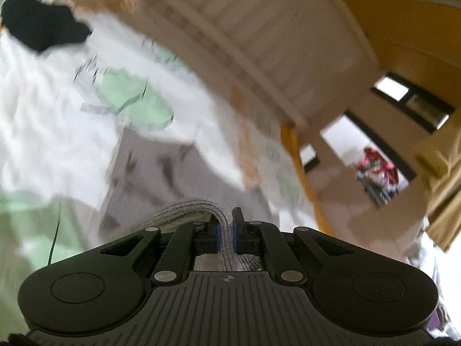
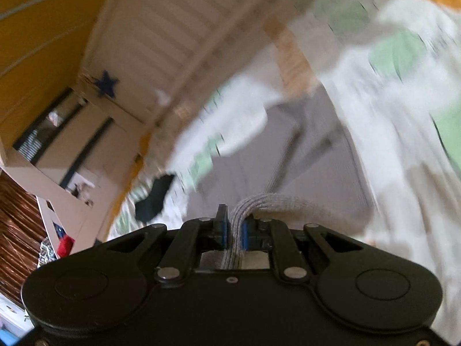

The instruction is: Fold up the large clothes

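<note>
Lifting the grey knit garment by its ribbed hem is the step in hand, judged from both grips and the cloth hanging away below.

Left claw: clamped narrow on a bunched section of ribbed hem; the blue pads press the cloth from both sides.

Right claw: likewise clamped on a fold of the same hem, the knit passing between the pads and back toward the camera.

Location: the garment lies spread on a bed with a white and green printed sheet. Its far part rests on the sheet; the near edge is raised in the claws. A slatted headboard stands beyond it. A black item lies on the sheet, well apart from the garment.

Procedure, as a recommendation:
1. Keep both claws level with each other so the hem stays straight.
2. Hold them apart enough to keep the hem taut between them.
3. Carry the hem forward over the body in one even arc.
4. Lay it down flat before releasing.

Risk: the knit is thick and stretchy; uneven pull probably skews the fold. Both views are blurred, so fine wrinkles cannot be judged.
</note>
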{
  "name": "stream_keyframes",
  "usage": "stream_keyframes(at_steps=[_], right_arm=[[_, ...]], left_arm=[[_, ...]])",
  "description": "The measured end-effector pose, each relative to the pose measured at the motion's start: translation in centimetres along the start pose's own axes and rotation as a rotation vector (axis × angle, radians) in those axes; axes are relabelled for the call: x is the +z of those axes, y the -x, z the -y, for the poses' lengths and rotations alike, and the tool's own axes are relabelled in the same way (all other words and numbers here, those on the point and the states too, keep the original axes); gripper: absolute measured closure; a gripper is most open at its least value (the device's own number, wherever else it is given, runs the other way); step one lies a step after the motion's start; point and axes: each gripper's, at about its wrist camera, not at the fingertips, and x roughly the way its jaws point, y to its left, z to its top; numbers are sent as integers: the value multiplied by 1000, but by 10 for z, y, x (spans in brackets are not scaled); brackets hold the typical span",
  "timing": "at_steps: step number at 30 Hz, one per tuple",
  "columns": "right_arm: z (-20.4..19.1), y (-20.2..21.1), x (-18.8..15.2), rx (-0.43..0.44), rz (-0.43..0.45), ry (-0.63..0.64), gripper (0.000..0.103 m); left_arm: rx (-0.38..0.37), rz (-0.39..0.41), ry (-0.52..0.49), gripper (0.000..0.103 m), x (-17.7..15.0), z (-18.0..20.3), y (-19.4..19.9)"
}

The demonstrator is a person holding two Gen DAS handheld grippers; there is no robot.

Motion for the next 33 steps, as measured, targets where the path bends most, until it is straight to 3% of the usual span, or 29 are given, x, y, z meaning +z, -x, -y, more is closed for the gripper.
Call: stream_keyframes(at_steps=[9,19,20,21,23,24,25,26,29,33], right_arm=[[2,-68,78,-1,53,60,83],[56,-147,107,-135,-22,41,79],[61,-151,106,-145,-22,30,79],[66,-153,106,-148,-22,16,76],[72,-158,107,-152,-14,5,58],[74,-157,108,-155,-5,15,43],[74,-157,108,-155,6,30,35],[72,-156,109,-158,18,47,34],[60,-150,112,-173,66,121,34],[26,-146,105,-206,115,337,34]], left_arm=[[10,60,-2,96,58,-6,-87],[115,-21,-43,93,56,-47,-158],[116,-17,-56,85,54,-50,-161],[123,-20,-56,71,54,-53,-163],[135,-23,-25,53,55,-57,-168],[118,-12,-12,46,56,-57,-166],[112,-1,-13,42,57,-56,-166],[118,19,-37,34,57,-52,-162],[143,76,-181,28,56,-29,-152],[154,42,-439,27,39,9,-157]])
